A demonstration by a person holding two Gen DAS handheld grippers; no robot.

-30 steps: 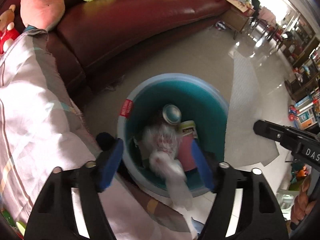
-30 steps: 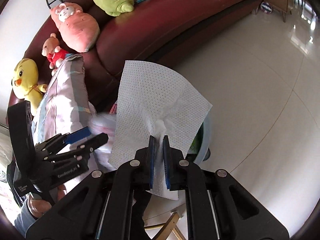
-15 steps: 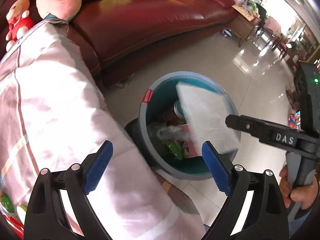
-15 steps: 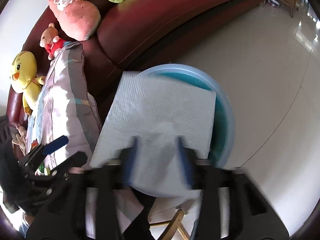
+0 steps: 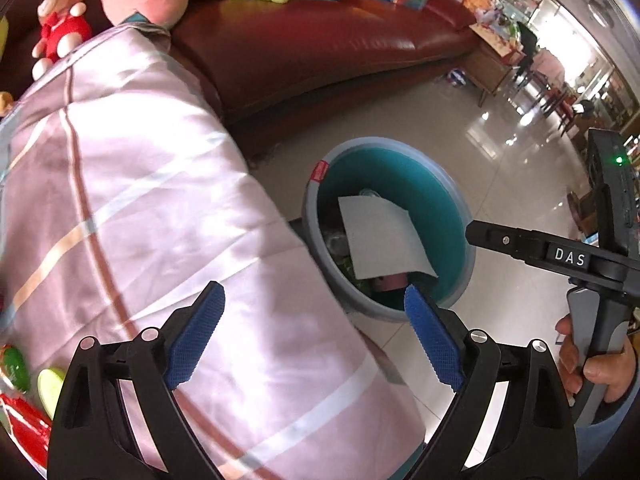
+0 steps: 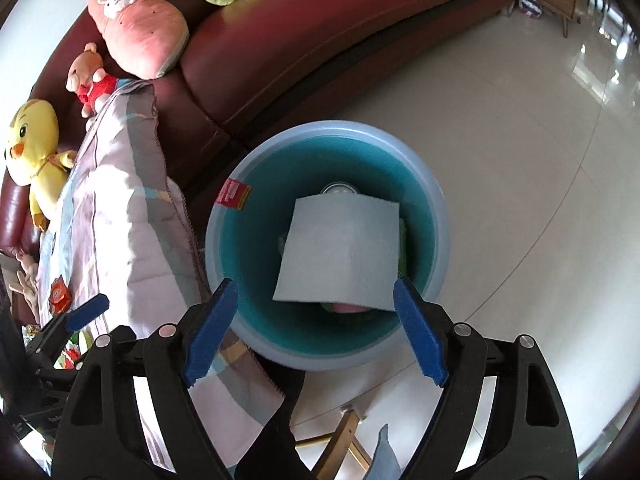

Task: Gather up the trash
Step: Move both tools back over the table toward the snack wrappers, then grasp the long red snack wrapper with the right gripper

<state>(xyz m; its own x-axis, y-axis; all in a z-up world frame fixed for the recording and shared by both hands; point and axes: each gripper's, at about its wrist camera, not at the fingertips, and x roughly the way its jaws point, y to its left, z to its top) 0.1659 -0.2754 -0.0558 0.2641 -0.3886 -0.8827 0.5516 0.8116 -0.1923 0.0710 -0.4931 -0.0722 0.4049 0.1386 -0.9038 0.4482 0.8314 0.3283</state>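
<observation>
A round bin with a grey-blue rim and teal inside stands on the floor; it also shows in the left wrist view. A flat white paper sheet lies inside it over cans and wrappers, also seen in the left wrist view. My right gripper is open and empty just above the bin's near rim. My left gripper is open and empty, over a pink quilt to the left of the bin. The right gripper's finger shows at the right of the left wrist view.
A pink striped quilt covers a surface left of the bin. A dark red leather sofa with plush toys curves behind it. Glossy tile floor spreads to the right. A wooden leg stands below the bin.
My right gripper opened and let go of the white paper sheet, which dropped flat into the bin. My left gripper drew back to the left over the quilt, open.
</observation>
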